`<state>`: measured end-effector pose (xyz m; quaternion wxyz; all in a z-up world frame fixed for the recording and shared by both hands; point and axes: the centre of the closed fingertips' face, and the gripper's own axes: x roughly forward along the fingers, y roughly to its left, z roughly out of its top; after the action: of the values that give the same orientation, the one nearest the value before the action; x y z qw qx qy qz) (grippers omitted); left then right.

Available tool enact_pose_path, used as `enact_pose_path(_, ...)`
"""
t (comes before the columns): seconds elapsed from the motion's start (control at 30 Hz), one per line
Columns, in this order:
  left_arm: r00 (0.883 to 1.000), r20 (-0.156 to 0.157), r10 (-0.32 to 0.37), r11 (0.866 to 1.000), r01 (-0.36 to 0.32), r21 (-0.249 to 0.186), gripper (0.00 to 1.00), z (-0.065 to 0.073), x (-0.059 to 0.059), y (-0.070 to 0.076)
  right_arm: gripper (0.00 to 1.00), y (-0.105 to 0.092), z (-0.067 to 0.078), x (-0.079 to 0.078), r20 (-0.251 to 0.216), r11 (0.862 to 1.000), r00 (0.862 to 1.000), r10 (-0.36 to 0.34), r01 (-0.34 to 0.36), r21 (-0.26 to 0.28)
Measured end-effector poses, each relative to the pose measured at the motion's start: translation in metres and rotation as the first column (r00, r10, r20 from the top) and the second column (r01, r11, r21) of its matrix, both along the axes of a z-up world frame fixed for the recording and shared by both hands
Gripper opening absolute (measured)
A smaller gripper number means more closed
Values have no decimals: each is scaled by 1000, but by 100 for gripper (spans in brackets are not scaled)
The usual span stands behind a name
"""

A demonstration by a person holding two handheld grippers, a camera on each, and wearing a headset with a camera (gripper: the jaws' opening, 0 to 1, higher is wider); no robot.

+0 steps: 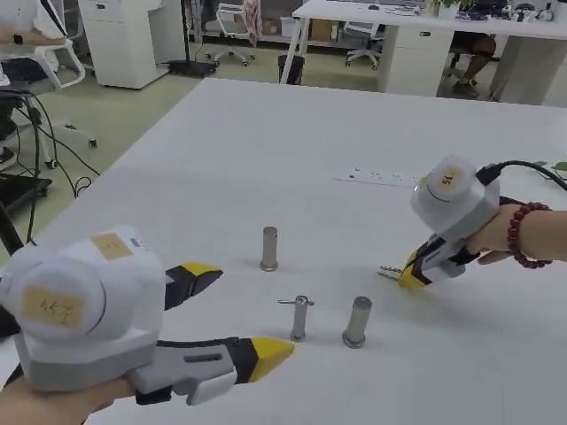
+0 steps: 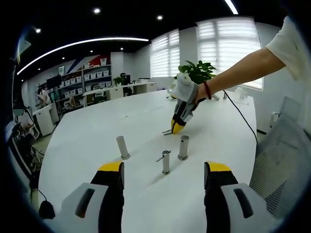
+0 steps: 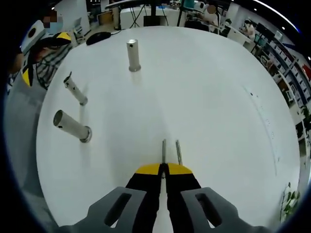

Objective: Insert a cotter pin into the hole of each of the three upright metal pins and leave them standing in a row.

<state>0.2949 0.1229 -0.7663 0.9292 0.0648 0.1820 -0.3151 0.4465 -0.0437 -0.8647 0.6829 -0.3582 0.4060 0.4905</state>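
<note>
**One pin fitted, two to go**

On my left, the left hand-held gripper [image 1: 246, 310] hovers low over the near edge of the counter [image 1: 266, 150]. Its yellow-tipped jaws are spread wide with nothing between them, and they point towards the group of pins.

The left metal pin [image 1: 269, 249] stands upright and farthest from me. I see nothing through its top, so I count it as not yet done.

The middle metal pin [image 1: 299, 320] stands nearest me and is also upright. The seated cotter pin [image 1: 291, 301] runs crosswise through its head and sticks out to the left. That is the one finished insertion.

Just beside it, the right metal pin [image 1: 357, 321] stands upright and bare.

Further right, the right hand-held gripper [image 1: 409, 276] is tilted down near the counter, well apart from the pins. Its jaws are pressed together on the held cotter pin [image 3: 164, 150], whose two thin legs poke forward past the yellow tips. In the right gripper view the legs point across open counter, with the pins off to the left.

By my reckoning the task is about a third done. The two bare pins each need a cotter pin, and the next one is already in my grip. The three pins stand in a loose triangle rather than a line, so forming the row looks to be outstanding as well.
</note>
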Motion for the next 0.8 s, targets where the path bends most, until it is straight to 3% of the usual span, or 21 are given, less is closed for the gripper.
enact_pose_path(0.3,1000,-2,0,1000,0,0,63,2,2,0,2,1,2,-1,66,997,995,68,-67,-31)
enact_pose_path(0.4,1000,-3,-1,1000,1,2,62,4,3,0,2,3,7,-1,88,997,993,74,-73,-19)
enact_pose_path(0.6,1000,0,-5,1000,5,2,60,9,7,0,2,7,19,-6,132,995,986,98,-100,7)
enact_pose_path(0.8,1000,-13,-8,1000,8,-9,55,13,12,-2,2,13,39,-12,212,989,968,131,-142,35)
